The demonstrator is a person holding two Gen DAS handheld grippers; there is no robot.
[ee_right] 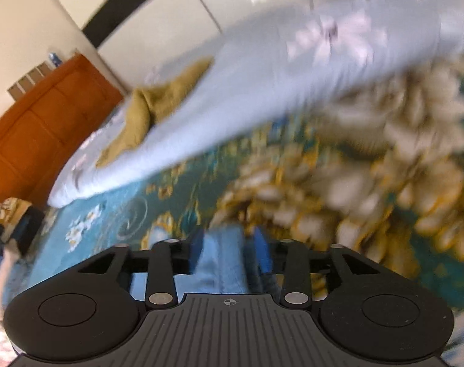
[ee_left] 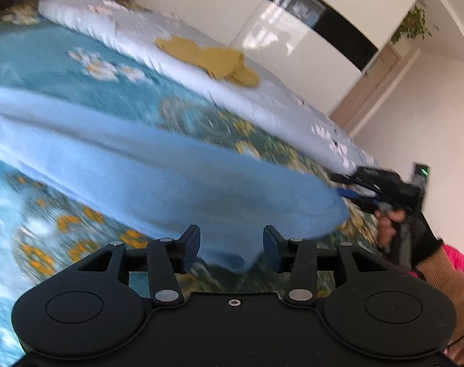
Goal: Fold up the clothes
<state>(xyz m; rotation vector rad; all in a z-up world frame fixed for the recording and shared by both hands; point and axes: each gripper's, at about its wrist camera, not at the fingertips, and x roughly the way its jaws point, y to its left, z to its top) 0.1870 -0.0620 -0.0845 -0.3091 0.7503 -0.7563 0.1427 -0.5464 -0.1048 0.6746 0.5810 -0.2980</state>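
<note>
We hold the blue cloth (ee_left: 158, 171) over the flowered bedspread (ee_left: 48, 61): our right gripper (ee_right: 229, 250) pinches it, our left gripper (ee_left: 232, 247) seems spread apart. A mustard garment (ee_left: 210, 58) lies on the pale quilt (ee_left: 262, 98) beyond.

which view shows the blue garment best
The left wrist view: the blue garment stretches across the frame above the bedspread, from the left gripper to the right gripper. The right wrist view shows only a blurred strip of it between that gripper's fingers.
</note>
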